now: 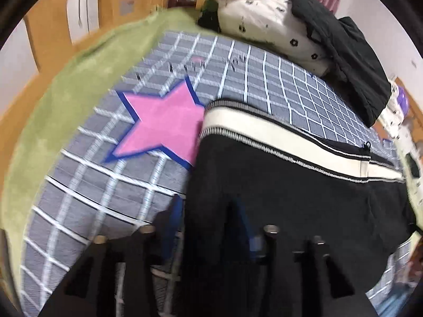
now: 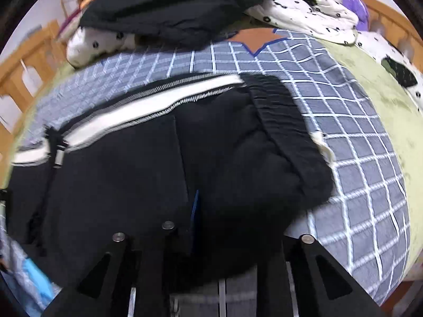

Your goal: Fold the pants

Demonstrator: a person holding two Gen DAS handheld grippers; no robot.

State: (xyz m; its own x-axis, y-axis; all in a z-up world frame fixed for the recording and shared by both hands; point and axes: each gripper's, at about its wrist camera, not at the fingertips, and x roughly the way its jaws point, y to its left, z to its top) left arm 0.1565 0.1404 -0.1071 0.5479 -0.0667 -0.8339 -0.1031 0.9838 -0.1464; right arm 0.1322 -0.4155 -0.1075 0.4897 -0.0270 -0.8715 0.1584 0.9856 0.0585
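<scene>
both claws (image 1: 208,211) (image 2: 201,211) clamp black pants (image 2: 164,158) bearing a white zigzag-edged side stripe (image 1: 277,137).

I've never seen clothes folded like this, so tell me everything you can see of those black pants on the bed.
The black pants look soft and thick, with a white side stripe edged in zigzag stitching and a gathered elastic waistband. A zipper pull sits by the stripe. They lie bunched on the checked bedcover. Their near edge reaches between the fingers of the left gripper and the right gripper; whether either grips is unclear.
</scene>
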